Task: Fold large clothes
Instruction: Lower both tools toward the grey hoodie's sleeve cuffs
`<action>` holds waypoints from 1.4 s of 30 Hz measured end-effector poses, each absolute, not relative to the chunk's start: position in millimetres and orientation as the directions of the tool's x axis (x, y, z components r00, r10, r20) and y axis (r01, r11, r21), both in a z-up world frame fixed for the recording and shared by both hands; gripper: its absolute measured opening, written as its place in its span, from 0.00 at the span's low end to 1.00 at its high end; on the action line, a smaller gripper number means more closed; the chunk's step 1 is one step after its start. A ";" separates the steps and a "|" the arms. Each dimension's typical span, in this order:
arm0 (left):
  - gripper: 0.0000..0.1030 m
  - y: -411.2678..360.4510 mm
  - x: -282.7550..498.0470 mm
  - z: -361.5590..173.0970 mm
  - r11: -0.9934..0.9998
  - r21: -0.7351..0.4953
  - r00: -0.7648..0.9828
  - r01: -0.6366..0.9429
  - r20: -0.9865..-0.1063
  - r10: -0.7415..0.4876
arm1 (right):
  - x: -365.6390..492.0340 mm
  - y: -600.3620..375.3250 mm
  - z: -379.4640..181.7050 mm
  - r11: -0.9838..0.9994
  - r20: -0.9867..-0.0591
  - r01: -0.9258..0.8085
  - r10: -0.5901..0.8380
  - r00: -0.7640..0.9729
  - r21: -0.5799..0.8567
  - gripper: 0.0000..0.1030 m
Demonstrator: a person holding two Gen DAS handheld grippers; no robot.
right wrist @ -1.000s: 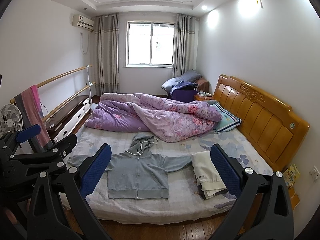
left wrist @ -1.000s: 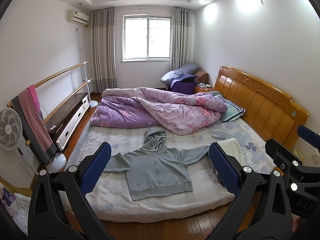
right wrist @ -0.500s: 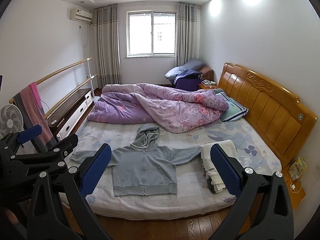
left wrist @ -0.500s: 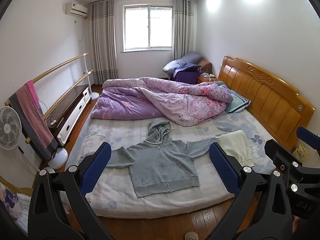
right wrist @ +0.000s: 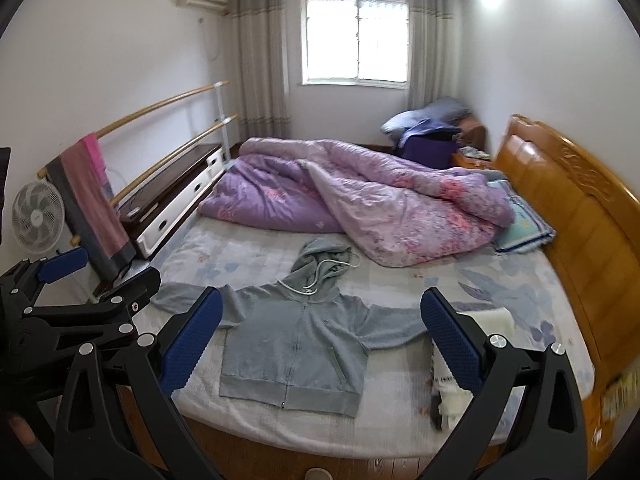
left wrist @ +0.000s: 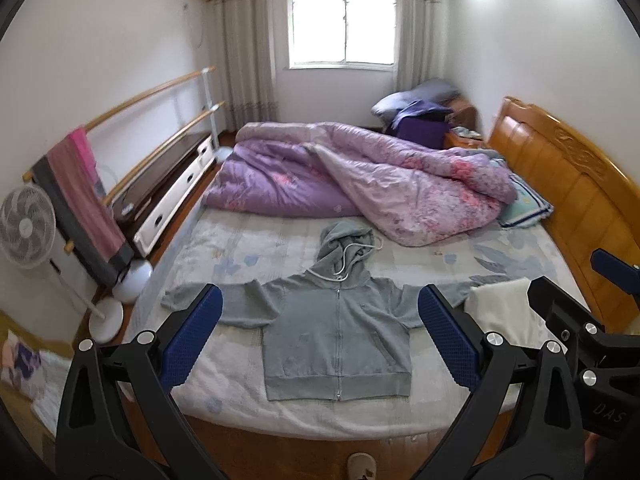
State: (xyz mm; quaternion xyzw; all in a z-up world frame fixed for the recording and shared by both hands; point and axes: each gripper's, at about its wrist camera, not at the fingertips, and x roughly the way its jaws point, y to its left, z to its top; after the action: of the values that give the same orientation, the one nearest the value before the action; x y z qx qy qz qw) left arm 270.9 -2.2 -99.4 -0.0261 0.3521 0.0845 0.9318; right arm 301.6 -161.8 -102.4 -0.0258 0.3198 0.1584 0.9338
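The bed (left wrist: 248, 240) fills the room and serves as the folding surface, its near half of floral sheet left bare. The purple duvet (left wrist: 360, 184) sits bunched toward the far side, against the wooden headboard (left wrist: 560, 184), presumably pushed there to free working space.

On that freed space lies the grey hoodie (left wrist: 336, 340), the task's garment: front up, zip closed, both sleeves stretched straight out to the sides, hood flopped up toward the duvet, hem close to the near edge of the mattress. That spread-flat pose looks deliberate, since every seam and sleeve is reachable and no wrinkle hides under the body. Just beside its right sleeve rests a folded cream cloth (right wrist: 460, 380), probably a finished piece parked out of the way.

Now the tools. The left gripper (left wrist: 320, 340) hangs above the near edge of the bed with jaws spread wide and nothing between them, framing the hoodie's torso. The right gripper (right wrist: 320, 344) hangs the same way, gaping and empty, apart from the cloth. Neither touches fabric. Folding has not begun; the sleeves look like the likely first grab.
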 end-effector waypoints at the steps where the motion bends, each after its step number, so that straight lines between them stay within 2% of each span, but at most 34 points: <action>1: 0.95 0.1 279.1 -103.2 0.982 0.006 0.728 -0.190 -0.670 0.145 | 313.5 -160.1 -106.1 0.942 -0.613 -0.330 0.294 0.733 0.058 0.93; 10: 0.95 43.7 347.9 -149.7 0.954 0.038 0.619 -0.299 -0.753 0.224 | 390.3 -111.5 -151.2 0.896 -0.693 -0.427 0.386 0.608 0.125 0.93; 19: 0.95 170.7 417.0 -230.6 0.930 0.028 0.511 -0.366 -0.829 0.226 | 474.2 11.3 -226.3 0.853 -0.794 -0.488 0.422 0.438 0.185 0.93; 24: 0.95 273.3 460.2 -308.8 0.934 -0.037 0.426 -0.356 -0.896 0.127 | 521.4 103.7 -294.7 0.872 -0.863 -0.466 0.347 0.366 0.152 0.93; 28: 0.95 354.8 482.6 -376.9 0.905 -0.148 0.363 -0.399 -0.932 0.007 | 552.8 161.2 -354.2 0.892 -0.908 -0.434 0.279 0.311 0.126 0.93; 31: 0.95 422.0 495.4 -439.7 0.851 -0.209 0.303 -0.482 -0.951 -0.062 | 572.8 185.6 -395.5 0.913 -0.931 -0.393 0.234 0.279 0.112 0.93; 35: 0.95 496.4 499.5 -519.8 0.769 -0.192 0.218 -0.609 -0.973 -0.070 | 598.6 209.5 -445.8 0.925 -0.945 -0.367 0.204 0.254 0.101 0.93; 37: 0.95 528.5 500.1 -556.4 0.732 -0.173 0.193 -0.659 -0.980 -0.059 | 611.6 216.1 -474.8 0.927 -0.951 -0.367 0.183 0.248 0.083 0.85; 39: 0.95 555.8 499.7 -590.0 0.700 -0.145 0.163 -0.699 -0.986 -0.042 | 622.8 219.2 -502.4 0.929 -0.960 -0.360 0.176 0.216 0.090 0.57; 40: 0.95 567.6 500.7 -605.0 0.686 -0.130 0.150 -0.716 -0.988 -0.031 | 627.2 218.9 -514.9 0.930 -0.964 -0.354 0.177 0.199 0.098 0.52; 42: 0.95 585.7 501.0 -628.9 0.656 -0.123 0.146 -0.745 -0.989 -0.021 | 637.3 217.6 -543.7 0.934 -0.974 -0.341 0.166 0.155 0.105 0.32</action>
State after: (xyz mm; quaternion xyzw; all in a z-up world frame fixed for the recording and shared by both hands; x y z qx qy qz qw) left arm 501.0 585.7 -628.9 -0.3200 0.5980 0.2638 0.6859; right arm 637.3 217.6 -543.7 -0.0696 0.6281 0.1676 0.7566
